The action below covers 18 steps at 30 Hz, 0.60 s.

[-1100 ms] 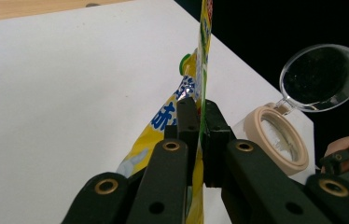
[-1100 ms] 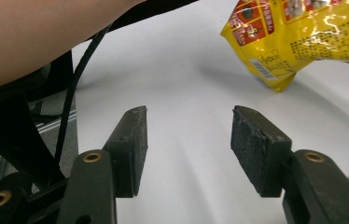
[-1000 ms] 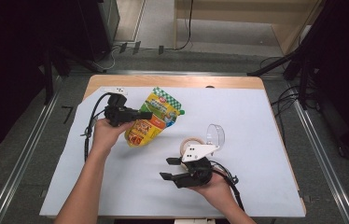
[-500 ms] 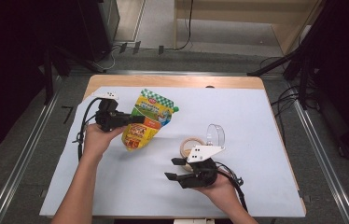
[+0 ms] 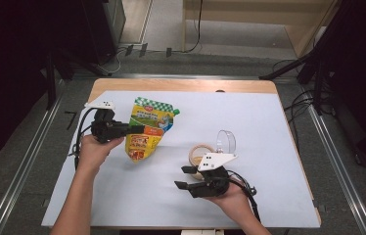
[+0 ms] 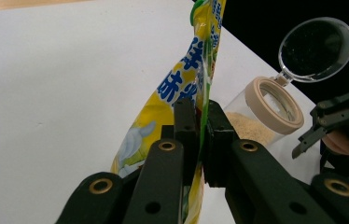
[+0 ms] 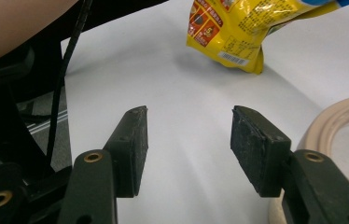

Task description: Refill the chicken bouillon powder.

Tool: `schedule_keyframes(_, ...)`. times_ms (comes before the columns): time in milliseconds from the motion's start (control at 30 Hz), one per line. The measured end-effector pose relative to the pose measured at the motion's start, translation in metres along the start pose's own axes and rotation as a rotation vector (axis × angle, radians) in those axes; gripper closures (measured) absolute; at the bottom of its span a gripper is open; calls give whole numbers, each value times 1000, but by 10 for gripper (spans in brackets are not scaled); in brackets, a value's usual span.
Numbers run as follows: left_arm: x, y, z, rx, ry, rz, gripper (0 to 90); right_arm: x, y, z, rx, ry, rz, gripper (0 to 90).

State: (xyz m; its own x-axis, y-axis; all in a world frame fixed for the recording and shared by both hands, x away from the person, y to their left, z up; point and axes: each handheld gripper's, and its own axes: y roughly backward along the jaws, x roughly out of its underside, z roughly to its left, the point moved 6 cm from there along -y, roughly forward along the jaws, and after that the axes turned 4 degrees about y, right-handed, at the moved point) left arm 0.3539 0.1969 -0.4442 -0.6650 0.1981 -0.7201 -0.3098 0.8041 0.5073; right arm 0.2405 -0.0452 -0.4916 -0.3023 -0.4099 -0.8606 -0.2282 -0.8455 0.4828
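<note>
White sheeting covers our desk [image 5: 269, 122]. With our left hand-held gripper [image 5: 131, 129] we pinch the yellow pouch [image 5: 147, 132] by its edge, jaws clamped tight on it, its lower end just above the sheet. Our right hand-held gripper [image 5: 185, 177] sits half open, gripping nothing, just beside the open jar [image 5: 201, 154].

Between my left gripper [image 5: 131, 129], clamped on the yellow pouch [image 5: 147, 129], and my right gripper [image 5: 185, 177] lies bare white table cover [image 5: 137, 196] I could cross freely, while the open jar [image 5: 201, 154] with its raised lid [image 5: 225, 141] blocks the way just beyond my right jaws.
</note>
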Motion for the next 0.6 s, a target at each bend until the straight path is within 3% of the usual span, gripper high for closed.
schedule_keyframes(300,5,9,4,-16,24,-4,842,-3,2,-2,10,19,0,481)
schedule_keyframes(600,7,17,5,-17,22,-17,813,-2,-2,0,2,35,21,479)
